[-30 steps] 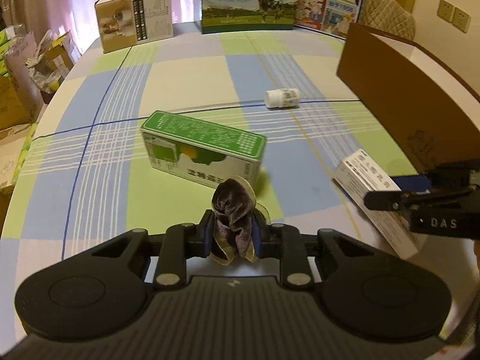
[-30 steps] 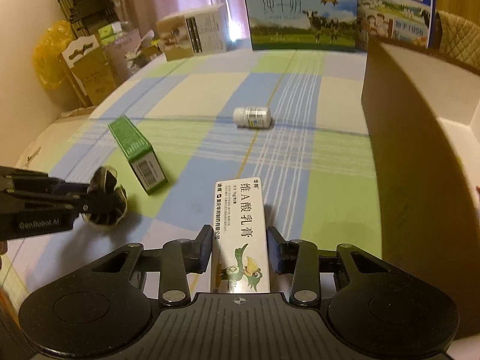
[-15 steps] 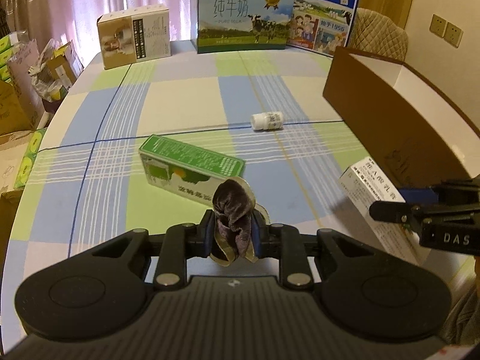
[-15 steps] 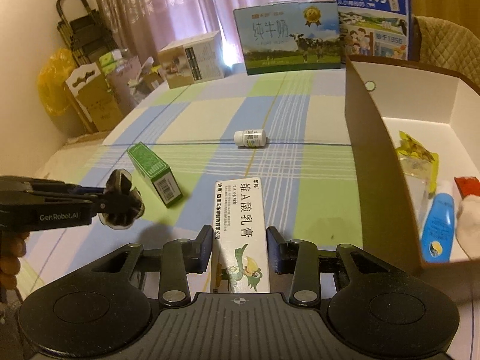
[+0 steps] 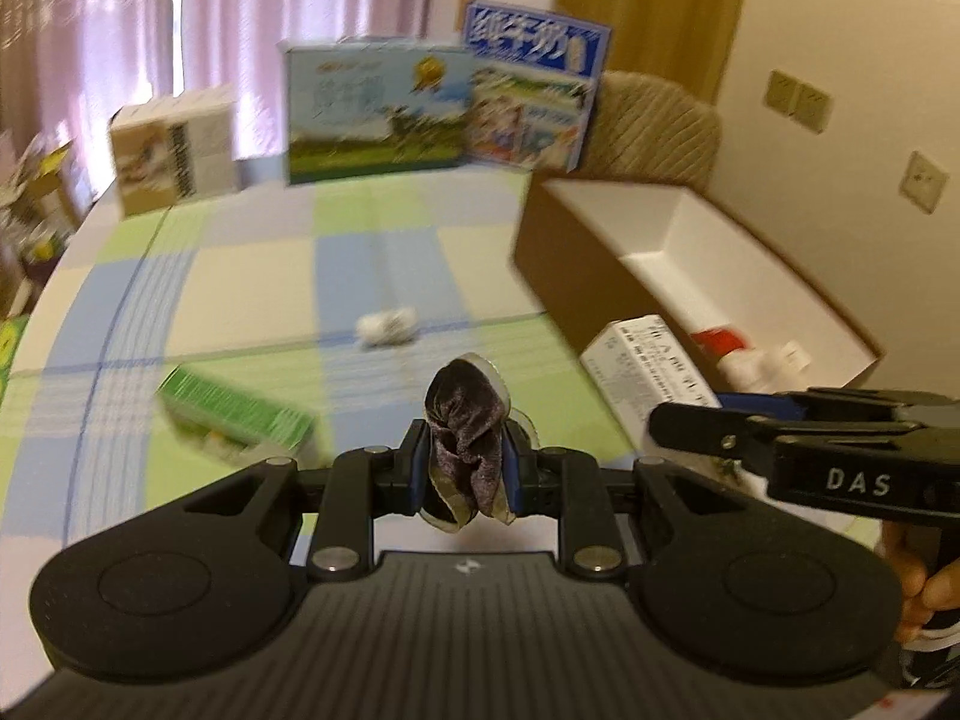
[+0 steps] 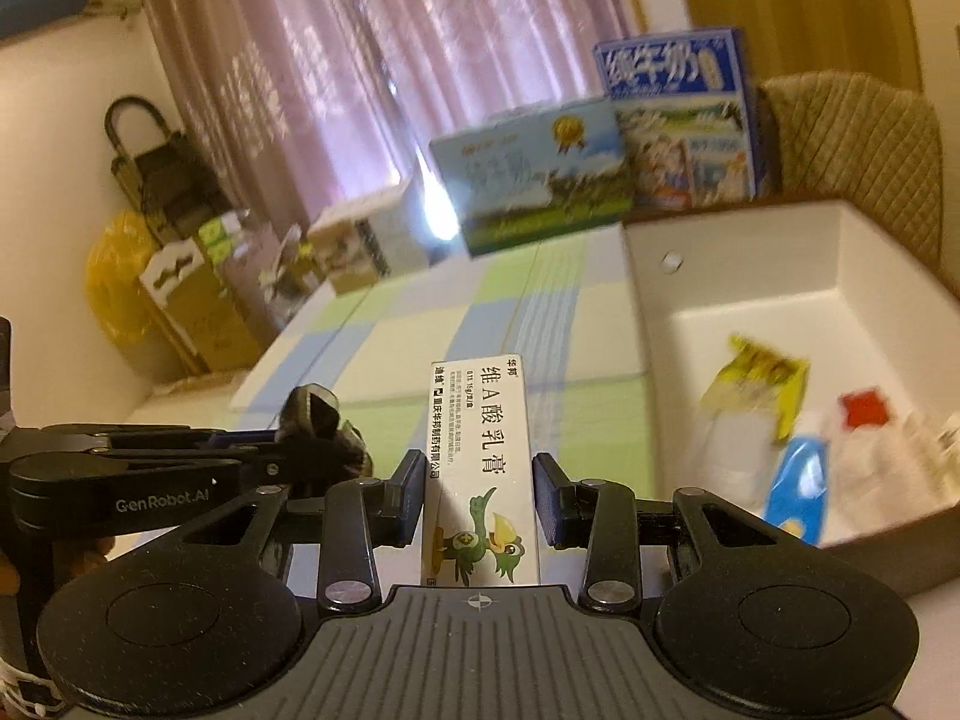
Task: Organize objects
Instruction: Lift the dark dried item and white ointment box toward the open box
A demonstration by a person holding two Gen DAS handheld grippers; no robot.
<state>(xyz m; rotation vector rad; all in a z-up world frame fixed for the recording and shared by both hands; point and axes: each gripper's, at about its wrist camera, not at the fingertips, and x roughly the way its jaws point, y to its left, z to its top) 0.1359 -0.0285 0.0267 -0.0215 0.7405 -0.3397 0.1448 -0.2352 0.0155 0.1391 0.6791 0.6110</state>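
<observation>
Gripping a dark cloth bundle, left gripper is clamped; right gripper clamps the ointment carton above the table.

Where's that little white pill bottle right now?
In the left wrist view the white bottle lies on its side on the checked tablecloth, mid-table, beyond the green box and left of the open cardboard box.

dark crumpled cloth bundle and white ointment box held aloft; green box, white bottle lie on table.
</observation>
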